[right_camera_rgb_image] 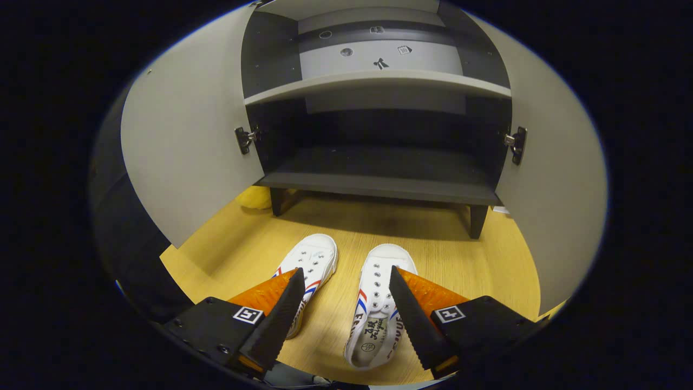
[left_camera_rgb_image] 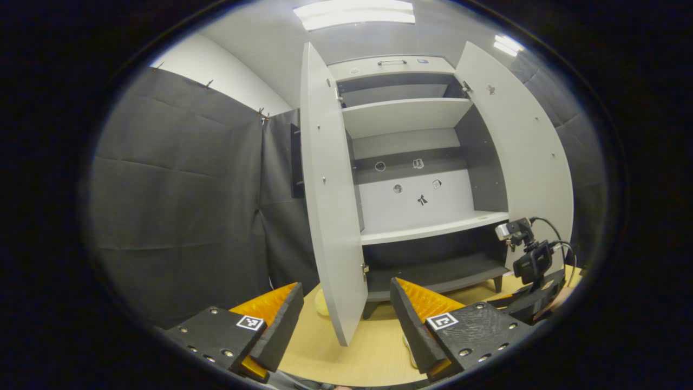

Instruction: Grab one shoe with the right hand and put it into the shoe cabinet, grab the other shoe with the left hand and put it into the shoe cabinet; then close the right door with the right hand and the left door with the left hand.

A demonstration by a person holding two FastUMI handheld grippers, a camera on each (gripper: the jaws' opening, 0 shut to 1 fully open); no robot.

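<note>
Two white shoes, the left shoe (right_camera_rgb_image: 308, 271) and the right shoe (right_camera_rgb_image: 381, 303), lie side by side on the wooden floor (right_camera_rgb_image: 487, 260) before the open shoe cabinet (right_camera_rgb_image: 379, 179). The right gripper (right_camera_rgb_image: 345, 309) hangs over them, jaws wide apart and empty. The left gripper (left_camera_rgb_image: 346, 319), also spread wide and empty, faces the left door (left_camera_rgb_image: 330, 206); the right door (left_camera_rgb_image: 520, 146) stands open too.

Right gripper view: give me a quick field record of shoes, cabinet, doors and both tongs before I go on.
shoes: two white shoes side by side on the floor, toes toward the cabinet
cabinet: bottom shelf holds no shoe
doors: left door and right door open
right tongs: open, above the shoes
left tongs: open, facing the left door's edge
</note>
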